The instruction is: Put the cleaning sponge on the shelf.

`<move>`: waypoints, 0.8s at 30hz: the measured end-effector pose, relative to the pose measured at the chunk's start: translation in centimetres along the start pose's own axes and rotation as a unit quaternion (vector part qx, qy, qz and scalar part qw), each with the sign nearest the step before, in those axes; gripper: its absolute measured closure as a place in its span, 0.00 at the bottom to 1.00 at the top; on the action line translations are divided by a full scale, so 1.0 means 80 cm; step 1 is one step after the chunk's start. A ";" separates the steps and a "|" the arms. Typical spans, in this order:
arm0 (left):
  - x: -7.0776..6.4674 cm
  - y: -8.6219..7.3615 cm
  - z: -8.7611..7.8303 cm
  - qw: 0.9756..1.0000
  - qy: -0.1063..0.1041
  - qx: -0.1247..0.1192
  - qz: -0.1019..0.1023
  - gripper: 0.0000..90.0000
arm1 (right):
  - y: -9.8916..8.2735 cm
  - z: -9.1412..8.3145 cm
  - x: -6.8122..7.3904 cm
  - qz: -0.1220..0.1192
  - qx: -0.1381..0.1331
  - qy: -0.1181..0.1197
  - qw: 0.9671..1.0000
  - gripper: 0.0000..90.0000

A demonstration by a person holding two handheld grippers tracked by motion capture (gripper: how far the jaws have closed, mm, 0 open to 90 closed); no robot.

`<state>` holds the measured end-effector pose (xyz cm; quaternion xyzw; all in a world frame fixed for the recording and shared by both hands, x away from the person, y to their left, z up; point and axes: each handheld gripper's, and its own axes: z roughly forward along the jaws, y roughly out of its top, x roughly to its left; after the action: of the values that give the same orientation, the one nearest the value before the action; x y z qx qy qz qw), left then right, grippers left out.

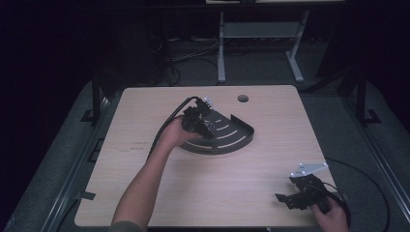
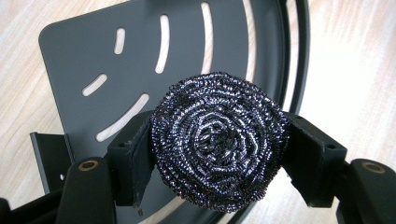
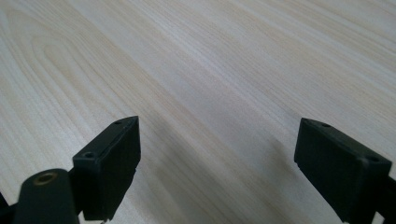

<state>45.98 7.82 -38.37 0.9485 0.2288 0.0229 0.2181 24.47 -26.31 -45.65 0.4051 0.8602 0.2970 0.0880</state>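
No readable text, labels, brands, numbers or signs on any surface in these views

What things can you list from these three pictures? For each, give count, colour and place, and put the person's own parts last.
Round coiled steel-wire scouring pad: one, dark silvery, clamped between the left claw's jaws above the shelf.
Quarter-round slotted metal corner shelf: one, dark grey, lying flat on the table just behind its middle.
Pale wood-grain table: one, light beige, with a round hole near its far edge.
Metal desk frame: one, light grey, on the floor beyond the table.
Left claw: one, black, over the shelf, shut on the pad.
Right claw: one, black, jaws apart over bare wood at the table's near right corner.
Left hand: one, holding the left claw.
Right hand: one, holding the right claw.
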 end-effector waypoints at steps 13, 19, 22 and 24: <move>0.010 0.000 0.027 1.000 -0.005 0.015 -0.016 0.34 | 0.000 0.001 0.000 -0.004 0.002 -0.002 1.000 0.16; 0.012 0.002 0.042 1.000 -0.002 0.022 -0.019 0.34 | -0.001 -0.001 -0.001 -0.001 0.003 -0.003 1.000 0.16; 0.014 0.002 0.046 0.999 -0.003 0.023 -0.023 0.34 | -0.001 -0.001 -0.001 -0.002 0.001 -0.003 1.000 0.16; 0.016 0.003 0.049 0.999 -0.003 0.027 -0.024 0.34 | -0.001 0.001 -0.001 -0.004 0.002 -0.002 1.000 0.16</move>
<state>47.79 6.66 -41.88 0.9484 0.2511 0.0084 0.1933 24.47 -26.38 -45.76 0.4027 0.8622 0.2939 0.0898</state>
